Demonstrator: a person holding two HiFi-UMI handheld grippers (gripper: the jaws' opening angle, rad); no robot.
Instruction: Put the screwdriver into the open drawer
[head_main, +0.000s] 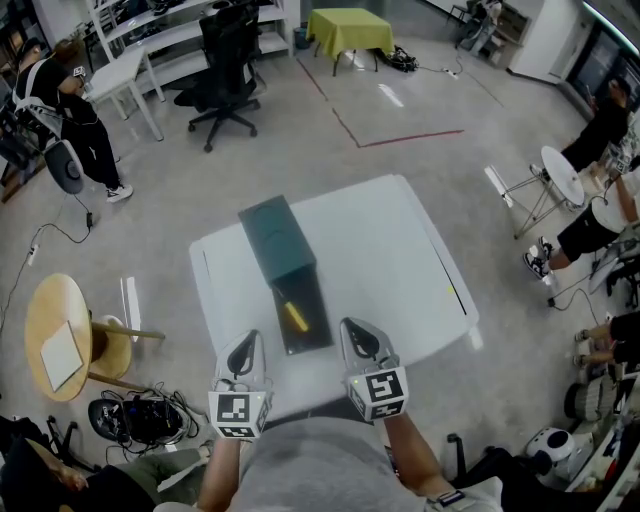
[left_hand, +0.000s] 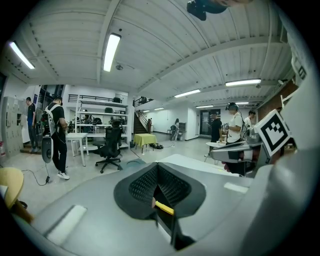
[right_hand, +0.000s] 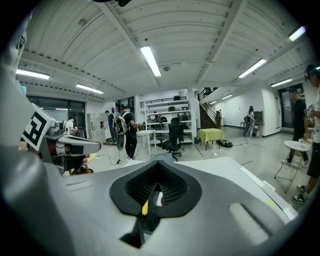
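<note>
Screwdriver (head_main: 295, 317) already lies in the open drawer (head_main: 315, 322), centre frame, so the placing looks done. Left gripper (head_main: 249, 340) and right gripper (head_main: 351, 327) sit at lower frame, both closed and empty. Likely next: back off. Only the head view shows the whole drawer; the gripper views catch a yellow sliver.

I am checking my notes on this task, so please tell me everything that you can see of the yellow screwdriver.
The screwdriver shows as a short yellow handle, plastic by its look. Its shaft is too small to make out. It lies flat and slanted on the floor of the open dark drawer, roughly midway along it. Only the drawer appears to touch it.
</note>
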